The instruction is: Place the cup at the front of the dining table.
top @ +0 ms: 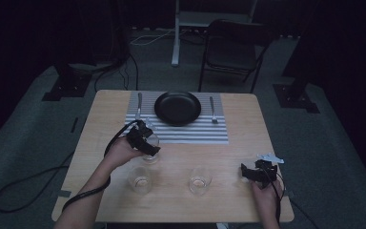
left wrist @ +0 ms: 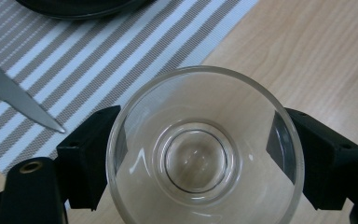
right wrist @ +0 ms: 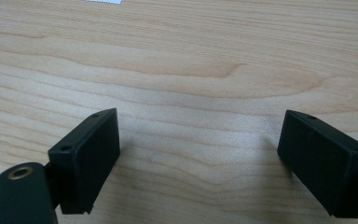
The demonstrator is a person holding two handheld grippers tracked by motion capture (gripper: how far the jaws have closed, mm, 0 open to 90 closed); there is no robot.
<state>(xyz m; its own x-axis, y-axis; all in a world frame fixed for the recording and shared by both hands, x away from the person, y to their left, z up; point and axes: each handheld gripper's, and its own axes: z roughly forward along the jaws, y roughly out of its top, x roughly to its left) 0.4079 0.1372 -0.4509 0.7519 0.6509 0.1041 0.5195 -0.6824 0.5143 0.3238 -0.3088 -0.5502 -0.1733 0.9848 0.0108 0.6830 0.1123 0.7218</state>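
A dim room with grey carpet surrounds a pale wooden table (top: 238, 143); a folding chair (top: 233, 47) stands beyond its far edge at 12 o'clock. On the far half of the table lies a striped placemat (top: 195, 133) bearing a black plate (top: 177, 108), with a knife (top: 139, 106) at the plate's 9 o'clock and a fork (top: 212, 110) at its 3 o'clock.

The left gripper (top: 145, 143) sits at the placemat's near edge, at about 7 o'clock from the plate. In the left gripper view its jaws stand on either side of a clear glass (left wrist: 205, 149), one pad at the glass's 9 o'clock and the other at 3 o'clock, both pressed against the wall, so the gripper is grasping the glass. The knife tip lies at the glass's 10 o'clock there.

Two more glasses stand on bare wood: a near-left glass (top: 140, 179) at 6 o'clock from the held one, and a near-right glass (top: 200, 180) further towards 4 o'clock.

The right gripper (top: 257, 172) rests near the table's right edge, at 3 o'clock from the near-right glass, its jaws spread wide over bare wood, holding nothing.
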